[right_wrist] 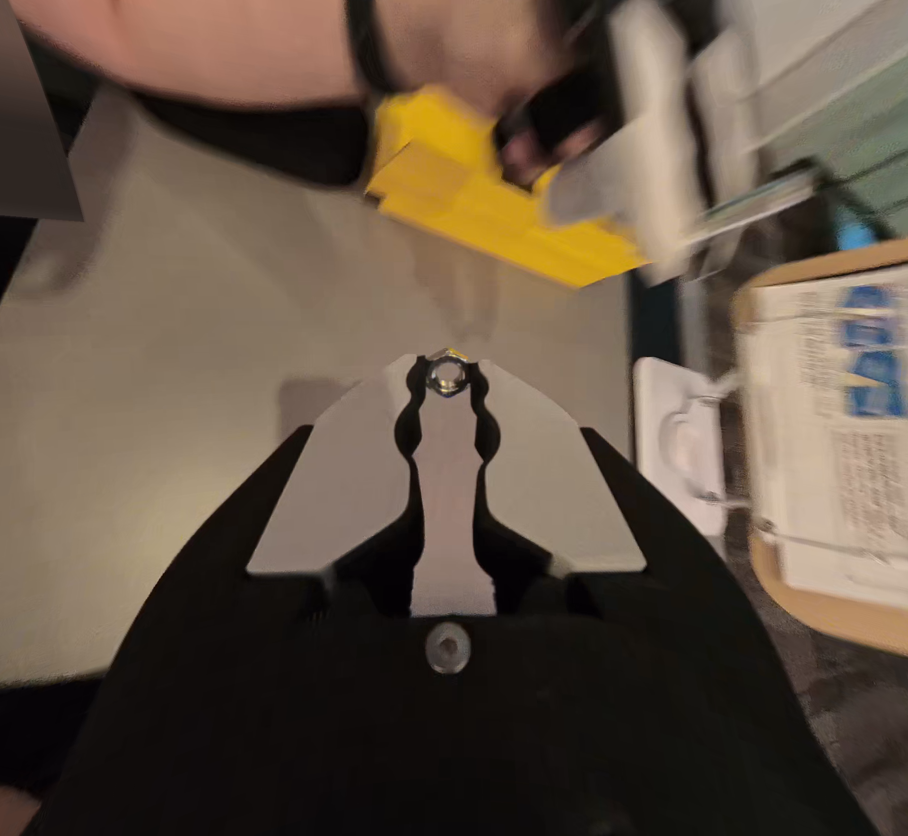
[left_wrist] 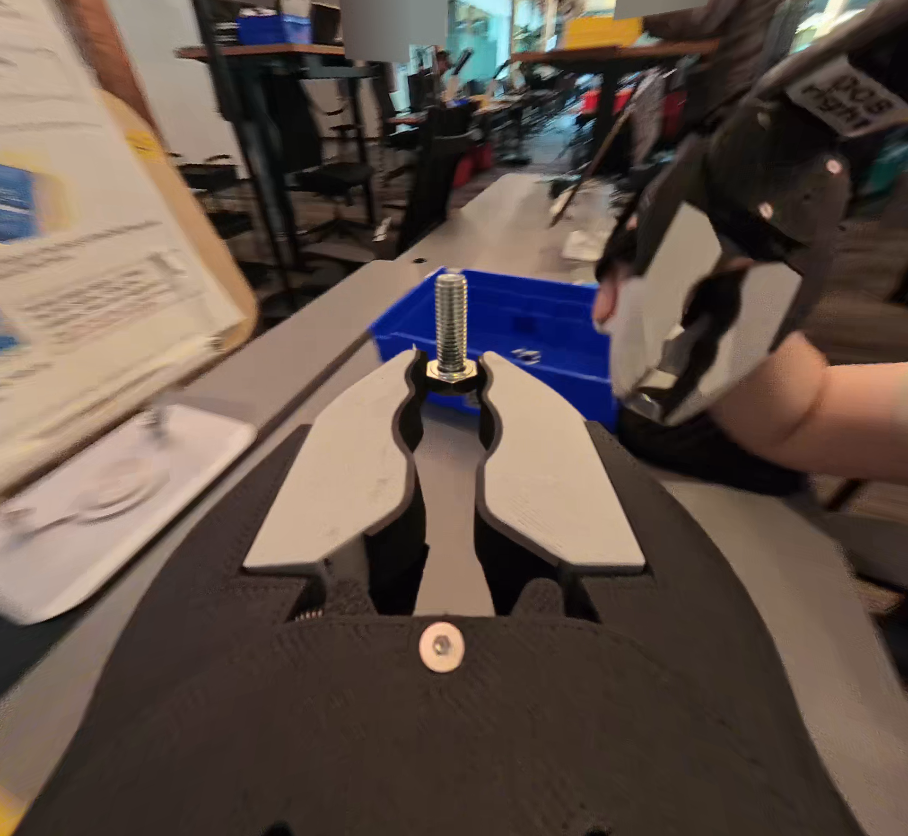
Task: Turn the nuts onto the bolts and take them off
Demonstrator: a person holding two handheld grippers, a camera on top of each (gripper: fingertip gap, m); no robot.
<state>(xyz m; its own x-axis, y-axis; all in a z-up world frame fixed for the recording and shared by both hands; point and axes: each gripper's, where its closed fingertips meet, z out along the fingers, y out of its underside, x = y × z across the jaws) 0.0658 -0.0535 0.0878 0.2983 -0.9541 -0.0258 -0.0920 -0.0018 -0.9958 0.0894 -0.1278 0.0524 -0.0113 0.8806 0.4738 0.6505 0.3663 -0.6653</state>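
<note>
Just in front of the blue bin (left_wrist: 496,321), a bolt (left_wrist: 450,321) is clamped upright by its head in the left gripper (left_wrist: 449,377), while a hex nut (right_wrist: 446,377), pinched in the right gripper (right_wrist: 446,382), is best squared before threading.

Left wrist view: a threaded steel bolt (left_wrist: 450,323) stands upright, its hex head (left_wrist: 448,372) seated between the tips of the left gripper (left_wrist: 449,370). Directly behind it, on the grey counter (left_wrist: 304,370), sits an open blue plastic bin (left_wrist: 535,335). The right gripper (left_wrist: 688,335) hangs to the right of the bin, above the counter. A white flat tray (left_wrist: 123,493) lies on the counter at left, beneath a printed paper sheet on a board (left_wrist: 98,222).

Right wrist view: a small steel hex nut (right_wrist: 446,376) sits between the right gripper (right_wrist: 446,377) tips. A yellow plastic bin (right_wrist: 481,193) lies beyond, the left gripper (right_wrist: 653,163) over its right end.
</note>
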